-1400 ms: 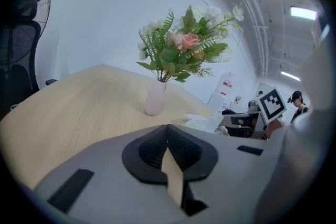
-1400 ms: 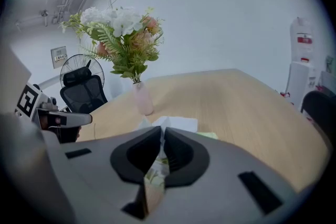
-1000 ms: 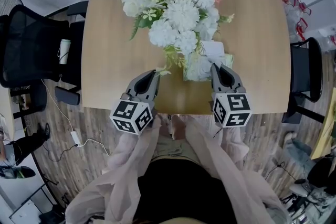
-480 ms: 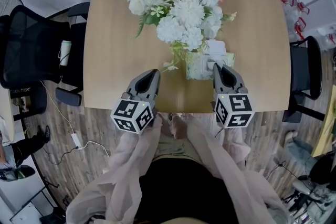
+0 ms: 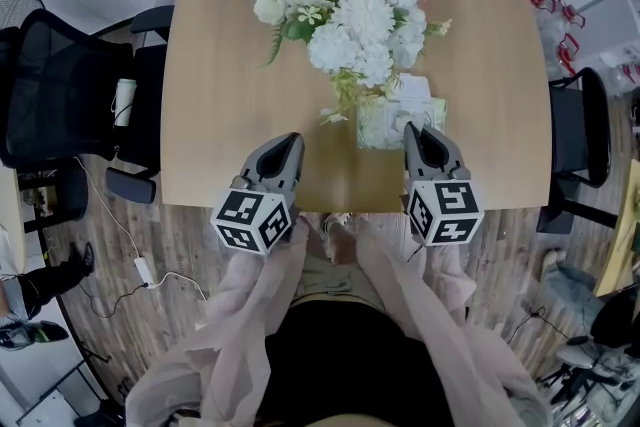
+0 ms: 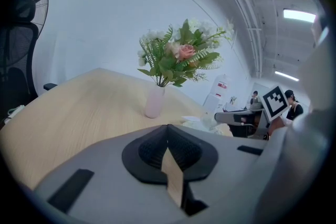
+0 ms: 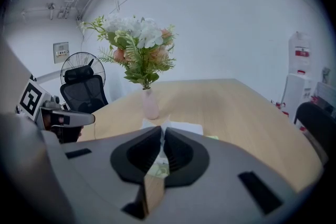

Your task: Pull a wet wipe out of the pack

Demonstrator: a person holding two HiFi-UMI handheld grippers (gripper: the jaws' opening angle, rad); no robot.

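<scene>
A green-patterned wipe pack lies near the table's front edge, right of centre. A white wet wipe sticks out of its top. My right gripper is shut, with its tips at the wipe's near edge. I cannot tell whether the wipe is pinched. In the right gripper view the wipe shows just past the closed jaws. My left gripper is shut and holds nothing, hovering left of the pack. From the left gripper view the right gripper points at the pack.
A pale vase with a big white bouquet stands just behind the pack on the wooden table. Black office chairs flank the table at left and right. Cables and a charger lie on the floor.
The head view has shifted slightly, so the table and flowers sit a little further right and higher. Both grippers stay where they were, still shut.
</scene>
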